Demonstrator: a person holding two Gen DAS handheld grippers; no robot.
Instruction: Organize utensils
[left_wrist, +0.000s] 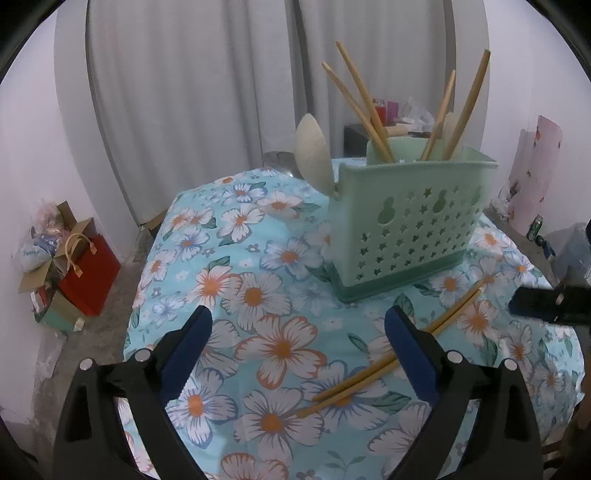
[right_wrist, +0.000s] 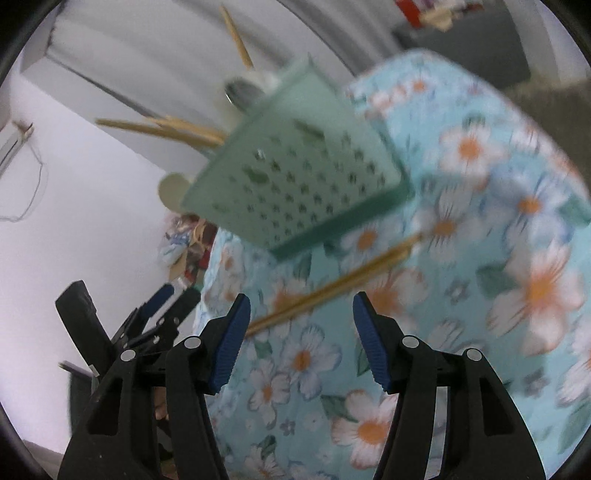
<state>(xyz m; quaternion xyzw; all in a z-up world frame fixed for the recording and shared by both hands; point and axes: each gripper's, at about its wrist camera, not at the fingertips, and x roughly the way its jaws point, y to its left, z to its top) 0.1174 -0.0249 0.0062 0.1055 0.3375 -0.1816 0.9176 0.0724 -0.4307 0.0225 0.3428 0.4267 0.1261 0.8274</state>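
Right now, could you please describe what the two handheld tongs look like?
Both the left tongs and the right tongs look alike: black plastic frames with triangular cut-outs, round silver pivot pins, and two fingers each faced with dark blue ribbed pads. No cables, markings or sleeves show.

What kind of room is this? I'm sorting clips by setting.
Probably a room in a home: a table under a floral cloth, a green utensil caddy holding chopsticks, white curtains, and gift bags on the floor by the wall.

No text, label, brand or number can be read in either view; the writing on a pale bag (left_wrist: 32, 254) at far left is too blurred.
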